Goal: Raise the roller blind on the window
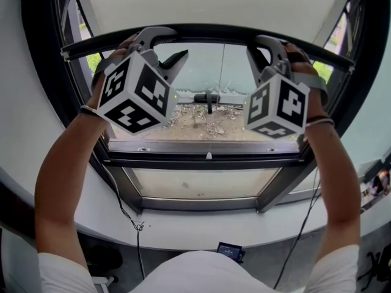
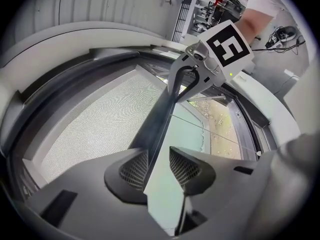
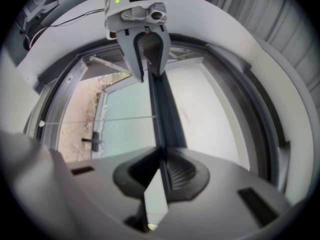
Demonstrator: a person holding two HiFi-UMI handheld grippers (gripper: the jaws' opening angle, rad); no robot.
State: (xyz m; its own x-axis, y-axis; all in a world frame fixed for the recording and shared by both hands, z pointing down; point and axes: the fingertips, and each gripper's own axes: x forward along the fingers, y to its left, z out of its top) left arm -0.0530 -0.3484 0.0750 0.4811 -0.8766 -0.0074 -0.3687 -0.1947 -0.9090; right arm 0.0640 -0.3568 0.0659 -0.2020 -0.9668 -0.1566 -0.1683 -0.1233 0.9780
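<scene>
Count: two grippers, one blind, one bar. The left gripper (image 2: 159,166) and the right gripper (image 3: 161,171) are each clamped on the dark bottom bar (image 1: 208,30) of the roller blind (image 1: 208,2), one to each side of its middle. The bar runs level across the upper part of the window (image 1: 208,157), with pale fabric above it and bare glass below.

Two marker cubes (image 1: 134,93), one per gripper, carry black-and-white square patterns, the only legible markings.

The head view alone shows two forearms (image 1: 61,176), the sill (image 1: 183,224), one cable (image 1: 122,206) and one small lit screen (image 1: 230,249). The left gripper view alone shows the fabric's fine weave. The right gripper view shows a green light (image 3: 116,0) on the opposite gripper.
</scene>
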